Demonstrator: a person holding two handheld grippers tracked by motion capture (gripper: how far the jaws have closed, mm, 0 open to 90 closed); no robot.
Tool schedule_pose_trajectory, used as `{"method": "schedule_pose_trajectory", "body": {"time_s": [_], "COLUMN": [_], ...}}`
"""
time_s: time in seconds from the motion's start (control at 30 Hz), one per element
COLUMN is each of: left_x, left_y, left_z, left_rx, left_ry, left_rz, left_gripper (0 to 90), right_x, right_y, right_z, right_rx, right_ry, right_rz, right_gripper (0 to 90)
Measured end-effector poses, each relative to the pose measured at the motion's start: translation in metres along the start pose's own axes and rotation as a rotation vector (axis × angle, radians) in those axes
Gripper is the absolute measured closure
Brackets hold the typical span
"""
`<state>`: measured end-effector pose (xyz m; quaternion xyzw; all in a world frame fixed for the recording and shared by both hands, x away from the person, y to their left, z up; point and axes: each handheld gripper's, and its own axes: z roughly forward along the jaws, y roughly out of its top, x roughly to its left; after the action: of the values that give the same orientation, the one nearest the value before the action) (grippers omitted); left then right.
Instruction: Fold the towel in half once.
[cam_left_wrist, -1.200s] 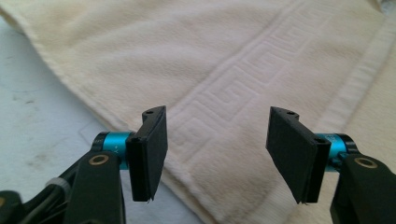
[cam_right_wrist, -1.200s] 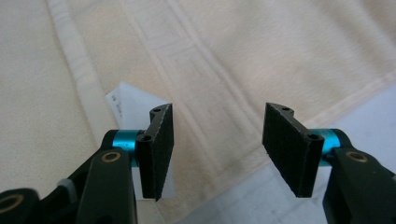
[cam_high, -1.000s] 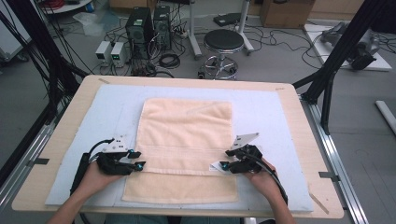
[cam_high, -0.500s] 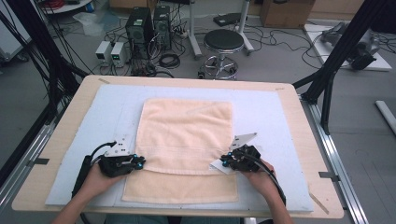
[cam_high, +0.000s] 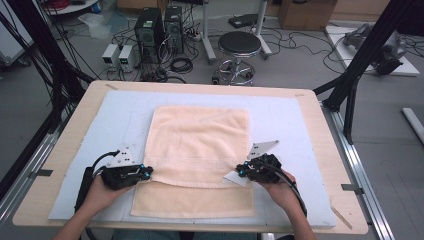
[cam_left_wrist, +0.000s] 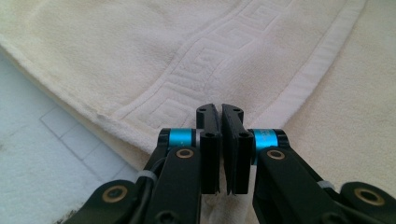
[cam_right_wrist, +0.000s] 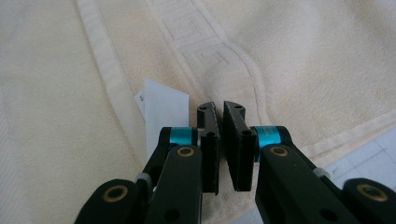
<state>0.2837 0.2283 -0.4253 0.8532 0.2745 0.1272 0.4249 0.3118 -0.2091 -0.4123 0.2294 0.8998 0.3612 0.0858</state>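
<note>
The cream towel (cam_high: 199, 150) is spread flat on the blue mat (cam_high: 290, 120), its near part folded over itself. The left gripper (cam_high: 145, 173) and right gripper (cam_high: 240, 171) are set at the two ends of that folded edge, and their jaws have just been closing, now pinched on the cloth. A white label (cam_right_wrist: 161, 114) lies left of the right gripper's jaws. Both corners are best lifted together and evenly.

Even, soft light — high view perhaps slightly blurred, shadows faint.
</note>
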Motion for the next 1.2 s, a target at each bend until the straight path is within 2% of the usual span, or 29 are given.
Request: {"method": "schedule_pose_trajectory", "body": {"time_s": [0.13,0.23,0.47,0.6,0.7,0.83,0.93,1.0,1.03,1.07,1.13,1.2], "left_x": [-0.001,-0.002,-0.012,-0.022,-0.034,-0.048,-0.059,-0.063,-0.062,-0.059,-0.053,-0.047], "left_y": [0.003,0.006,0.007,0.014,0.017,0.007,-0.006,-0.014,-0.016,-0.017,-0.017,-0.014], "left_z": [-0.009,-0.015,-0.027,-0.041,-0.053,-0.063,-0.062,-0.059,-0.058,-0.056,-0.052,-0.047], "left_rx": [-0.024,-0.034,-0.045,-0.059,-0.058,-0.056,-0.027,-0.011,-0.007,-0.002,-0.004,-0.003], "left_ry": [0.007,-0.008,-0.007,-0.009,-0.002,-0.024,-0.059,-0.071,-0.07,-0.078,-0.065,-0.059], "left_rz": [0.0,-0.009,0.015,0.04,0.074,0.078,0.07,0.078,0.068,0.059,0.041,0.04], "left_gripper": [85.6,85.5,85.5,85.5,85.5,85.5,85.3,81.9,77.6,74.7,69.7,68.0], "right_x": [0.0,0.0,0.008,0.012,0.021,0.039,0.051,0.056,0.056,0.055,0.05,0.046], "right_y": [0.003,0.007,0.012,0.015,0.019,0.009,-0.005,-0.014,-0.018,-0.021,-0.023,-0.021], "right_z": [-0.008,-0.013,-0.023,-0.036,-0.047,-0.056,-0.053,-0.047,-0.045,-0.042,-0.039,-0.036], "right_rx": [-0.024,-0.025,-0.023,-0.038,-0.041,-0.058,-0.051,-0.013,-0.003,-0.004,-0.006,-0.004], "right_ry": [0.003,0.011,0.018,0.028,0.027,0.056,0.09,0.106,0.122,0.113,0.111,0.092], "right_rz": [0.007,0.002,-0.024,-0.031,-0.05,-0.057,-0.044,-0.045,-0.038,-0.027,-0.009,-0.016], "right_gripper": [85.0,84.8,84.6,84.5,84.5,84.4,83.5,78.2,74.0,69.2,66.0,64.0]}}
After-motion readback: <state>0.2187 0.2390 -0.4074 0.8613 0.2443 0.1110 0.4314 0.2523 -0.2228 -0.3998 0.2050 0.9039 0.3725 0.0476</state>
